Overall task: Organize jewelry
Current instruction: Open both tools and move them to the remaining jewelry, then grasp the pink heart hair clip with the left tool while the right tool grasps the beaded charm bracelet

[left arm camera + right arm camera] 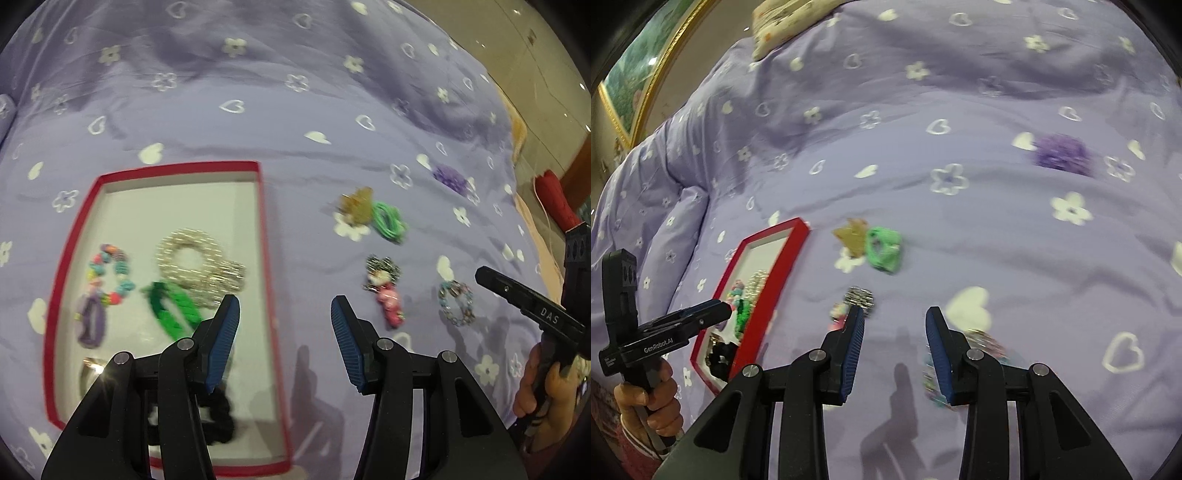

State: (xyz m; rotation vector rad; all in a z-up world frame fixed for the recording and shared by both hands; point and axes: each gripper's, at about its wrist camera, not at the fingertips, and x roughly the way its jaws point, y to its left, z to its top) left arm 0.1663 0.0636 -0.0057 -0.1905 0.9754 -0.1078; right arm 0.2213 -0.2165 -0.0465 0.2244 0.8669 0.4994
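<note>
- Right gripper [894, 356]: jaws apart, nothing between the ribbed blue pads, aimed down at the bedspread [960, 92].
- Left gripper [284, 341]: jaws apart and empty, hanging over the right-hand wall of the red tray [266, 236].
- Nearest loose piece: a pale blue beaded bracelet [982, 341], partly hidden just behind the right-hand pad; the right gripper is the closer one, and I judge it the next pick.
- A pink charm with a sparkly clip [386, 286] lies beyond, long axis running away from the grippers.
- Farther: a green coiled band [884, 249] touching a tan crown-shaped piece [851, 236].
- Farthest: a fuzzy purple scrunchie [1062, 153].
- The tray already holds beads, a silver ring-shaped piece and bands.
</note>
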